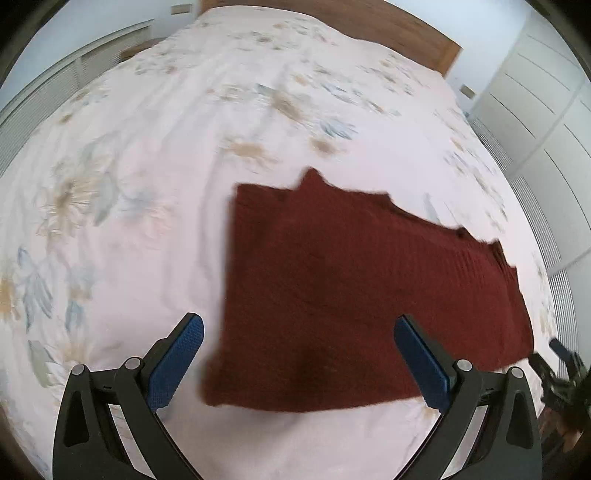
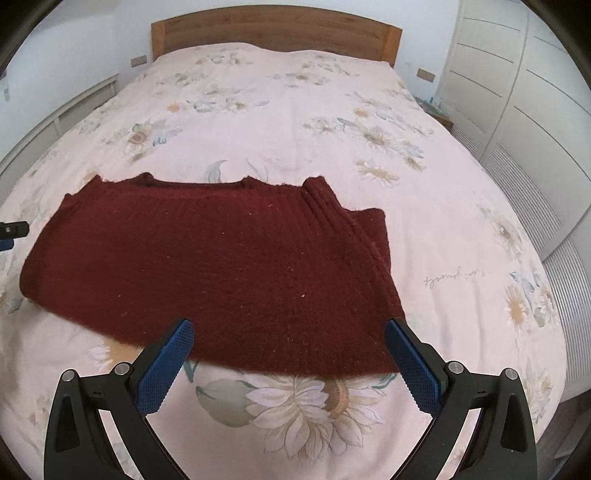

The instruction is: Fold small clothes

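A dark red knitted garment (image 1: 354,295) lies flat on the bed, folded into a rough rectangle; it also shows in the right wrist view (image 2: 221,266), with a folded ribbed edge along its right side. My left gripper (image 1: 299,328) is open and empty, hovering over the garment's near left part. My right gripper (image 2: 290,330) is open and empty, over the garment's near edge. The right gripper shows at the right edge of the left wrist view (image 1: 561,365), and the left gripper's tip at the left edge of the right wrist view (image 2: 13,230).
The bed carries a pale pink floral cover (image 2: 295,122) with a wooden headboard (image 2: 275,26) at the far end. White wardrobe doors (image 2: 535,96) stand to the right. A low white rail (image 1: 55,85) runs along the left.
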Demonstrator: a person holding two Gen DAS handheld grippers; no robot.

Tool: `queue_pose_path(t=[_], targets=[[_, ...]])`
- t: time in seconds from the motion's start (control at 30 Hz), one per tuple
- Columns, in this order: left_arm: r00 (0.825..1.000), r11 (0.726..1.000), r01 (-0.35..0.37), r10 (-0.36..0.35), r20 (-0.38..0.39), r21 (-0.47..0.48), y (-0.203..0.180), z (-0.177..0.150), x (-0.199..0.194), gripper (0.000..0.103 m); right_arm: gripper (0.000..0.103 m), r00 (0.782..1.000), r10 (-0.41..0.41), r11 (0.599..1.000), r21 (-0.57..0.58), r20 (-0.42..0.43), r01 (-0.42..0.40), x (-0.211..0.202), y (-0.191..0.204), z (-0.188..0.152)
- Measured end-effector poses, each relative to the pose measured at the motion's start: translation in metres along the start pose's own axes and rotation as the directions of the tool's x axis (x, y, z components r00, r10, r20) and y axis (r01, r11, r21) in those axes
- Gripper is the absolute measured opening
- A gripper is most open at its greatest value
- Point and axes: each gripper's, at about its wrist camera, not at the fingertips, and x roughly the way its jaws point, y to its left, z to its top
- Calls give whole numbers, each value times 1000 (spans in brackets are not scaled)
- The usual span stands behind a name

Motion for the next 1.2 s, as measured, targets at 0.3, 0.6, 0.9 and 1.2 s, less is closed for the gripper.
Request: queue_pose_path(t=[0.3, 0.6, 0.9, 1.2], targets=[[986, 995, -57, 43, -161, -87, 49, -7, 44, 102, 103, 998, -27, 999, 28, -57, 28, 10, -9, -18], [981, 995, -8, -12, -196, -99, 50, -14, 79, 102, 103, 993, -53, 996, 68, -106, 61, 19, -23, -34], [977, 993, 107, -112, -184, -41, 35, -17, 80, 58, 103, 992, -43, 995, 89, -118, 54, 26, -26, -39], [969, 991, 135, -132, -209, 0, 5, -1, 65, 21, 103, 996, -27, 994, 103, -81, 35, 15, -35, -32]])
